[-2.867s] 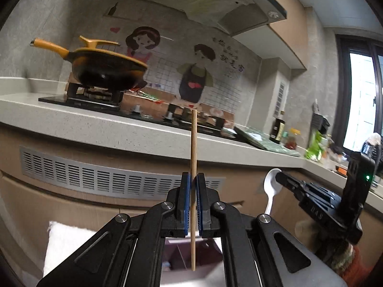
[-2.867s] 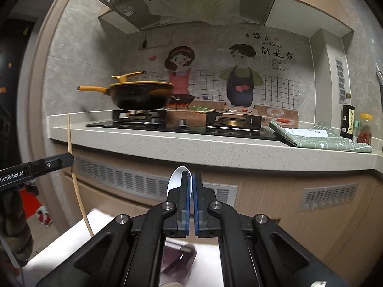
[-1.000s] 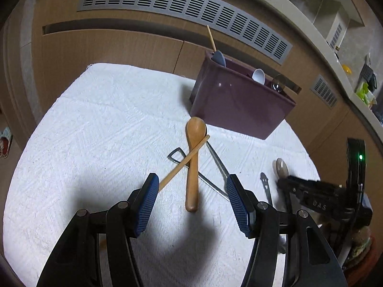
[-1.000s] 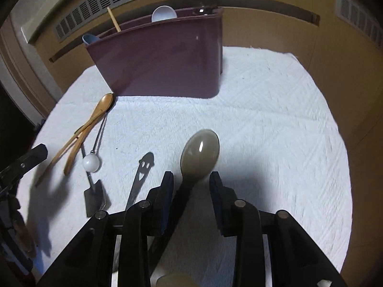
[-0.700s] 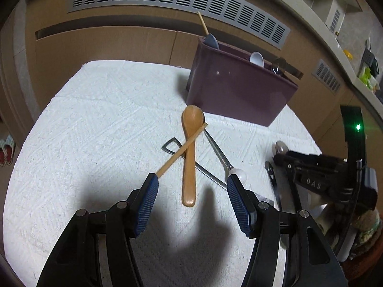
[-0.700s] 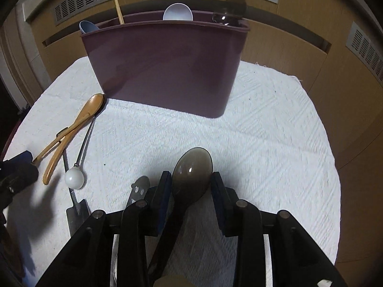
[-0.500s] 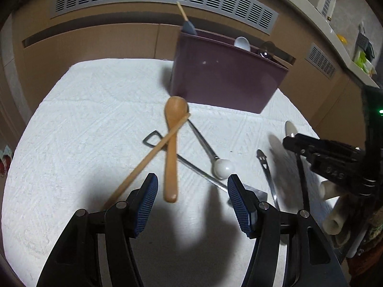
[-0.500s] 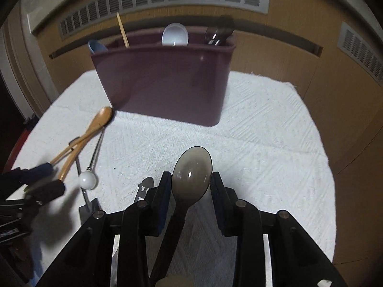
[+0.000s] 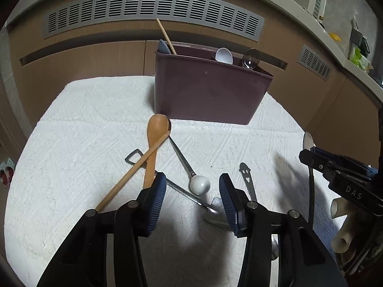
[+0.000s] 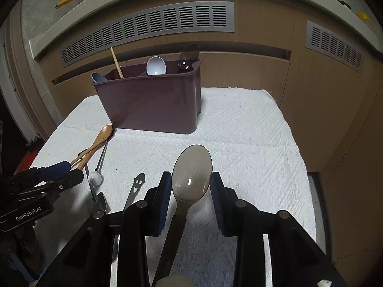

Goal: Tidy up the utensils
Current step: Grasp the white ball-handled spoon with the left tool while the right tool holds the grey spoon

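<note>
L gripper low over the white cloth, jaws closing, nothing pinched yet; betw them lie the white ball end of a metal stirrer and the shaft of a metal spatula. Its left pad sits right at the near end of the wooden spoon, touching or just over it, can't tell. A chopstick lies across the spoon, crossing near its neck, tip by the bowl. Smiley-face tool flat on cloth just right of the L gripper.

R gripper has a grey spoon betw its jaws, about half open: bowl sticks out past the fingertips, handle runs back under the cam. Pads flank the bowl's near part; whether they press it isn't clear, but spoon looks lifted off the cloth.

Purple caddy stands at far side of cloth, upright. In it: chopstick + blue spoon at left end, white spoon mid, dark clear spoon at right end
</note>
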Demonstrator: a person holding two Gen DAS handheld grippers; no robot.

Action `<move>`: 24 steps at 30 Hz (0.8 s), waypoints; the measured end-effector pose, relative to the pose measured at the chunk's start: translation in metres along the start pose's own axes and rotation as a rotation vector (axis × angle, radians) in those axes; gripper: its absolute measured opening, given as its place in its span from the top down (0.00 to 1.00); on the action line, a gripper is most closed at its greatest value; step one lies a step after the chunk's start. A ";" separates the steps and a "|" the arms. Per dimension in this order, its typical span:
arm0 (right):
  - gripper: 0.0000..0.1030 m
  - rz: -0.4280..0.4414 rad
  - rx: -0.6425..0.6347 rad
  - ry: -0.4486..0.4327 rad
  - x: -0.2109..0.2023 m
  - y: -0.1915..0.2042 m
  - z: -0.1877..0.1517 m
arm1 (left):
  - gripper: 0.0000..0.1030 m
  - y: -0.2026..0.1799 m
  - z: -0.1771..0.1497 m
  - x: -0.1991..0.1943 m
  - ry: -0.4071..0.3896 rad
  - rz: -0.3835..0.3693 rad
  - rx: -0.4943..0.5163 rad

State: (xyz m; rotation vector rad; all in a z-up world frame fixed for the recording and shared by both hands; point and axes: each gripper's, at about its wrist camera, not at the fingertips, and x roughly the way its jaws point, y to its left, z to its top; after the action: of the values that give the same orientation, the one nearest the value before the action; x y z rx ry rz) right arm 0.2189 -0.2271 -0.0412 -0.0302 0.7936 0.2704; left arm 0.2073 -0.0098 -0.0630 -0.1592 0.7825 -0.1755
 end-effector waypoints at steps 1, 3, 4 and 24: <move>0.70 0.000 0.010 0.001 0.001 -0.001 -0.001 | 0.55 -0.002 0.000 0.002 0.004 0.002 0.005; 0.70 0.002 0.021 0.003 0.002 -0.002 -0.004 | 0.58 -0.007 0.000 0.008 0.012 0.025 0.022; 0.70 0.004 0.027 0.005 0.003 -0.002 -0.005 | 0.63 -0.009 0.000 0.011 0.015 0.040 0.030; 0.70 -0.018 -0.008 0.006 0.007 0.005 -0.018 | 0.78 -0.022 -0.003 0.031 0.051 0.074 0.092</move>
State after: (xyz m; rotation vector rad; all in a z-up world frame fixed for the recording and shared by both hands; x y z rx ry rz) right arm 0.2093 -0.2233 -0.0585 -0.0457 0.7983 0.2571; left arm 0.2247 -0.0380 -0.0820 -0.0391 0.8280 -0.1452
